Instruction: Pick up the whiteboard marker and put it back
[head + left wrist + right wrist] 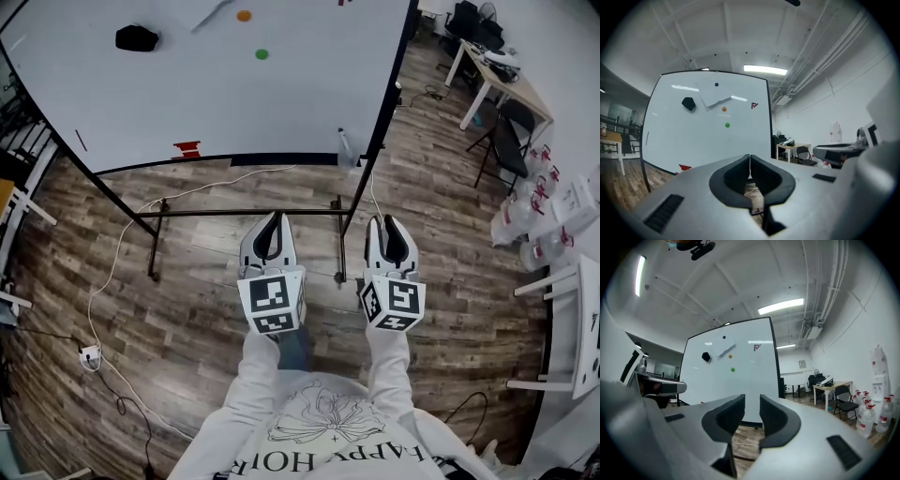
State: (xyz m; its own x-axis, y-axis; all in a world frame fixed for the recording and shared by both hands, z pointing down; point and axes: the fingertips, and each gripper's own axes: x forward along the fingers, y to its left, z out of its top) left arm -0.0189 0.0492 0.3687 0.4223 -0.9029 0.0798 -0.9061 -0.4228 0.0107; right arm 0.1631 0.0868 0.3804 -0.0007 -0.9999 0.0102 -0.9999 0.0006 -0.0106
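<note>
Closest in, the person's pale sweatshirt (328, 431) filled the bottom of the head view, with the sleeves running out to both tools. The left gripper (272, 220) was held level over the wooden floor (187, 291), and its jaws were clenched tight, pads meeting, nothing between them. The right gripper (388, 225) sat just beside it, jaws released with a clear gap, and empty too. Both pointed at the whiteboard (281, 103), and both were well apart from it. Up on the board, a slim grey stick, the whiteboard marker (213, 15) by the look of it though blurred, lay tilted high on the surface. It sat between the black eraser (137, 37) and the orange magnet (244, 15), with the green magnet (262, 53) below.
</note>
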